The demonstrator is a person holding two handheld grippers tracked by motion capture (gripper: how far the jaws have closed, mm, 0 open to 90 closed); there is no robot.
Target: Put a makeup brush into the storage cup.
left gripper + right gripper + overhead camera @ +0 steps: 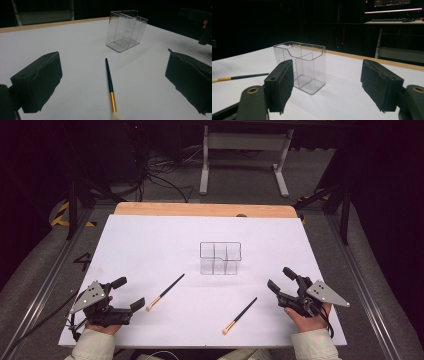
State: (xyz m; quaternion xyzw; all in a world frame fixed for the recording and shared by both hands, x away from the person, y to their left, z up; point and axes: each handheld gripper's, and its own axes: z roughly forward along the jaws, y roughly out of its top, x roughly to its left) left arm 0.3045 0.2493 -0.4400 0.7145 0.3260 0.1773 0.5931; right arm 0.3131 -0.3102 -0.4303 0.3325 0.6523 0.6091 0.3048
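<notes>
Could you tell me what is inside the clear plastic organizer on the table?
The clear organizer is empty: through its walls only its inner dividers and base show. Both brushes lie outside on the white table, one left, one right. Nothing inside is hidden.

Glossy clear plastic holder (220,258) on a matt white table (150,245).

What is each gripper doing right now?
Left gripper: open, holding nothing.
Right gripper: open, holding nothing.

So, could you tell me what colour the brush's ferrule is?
Gold, on the brush; clearest in the left gripper view.
</notes>
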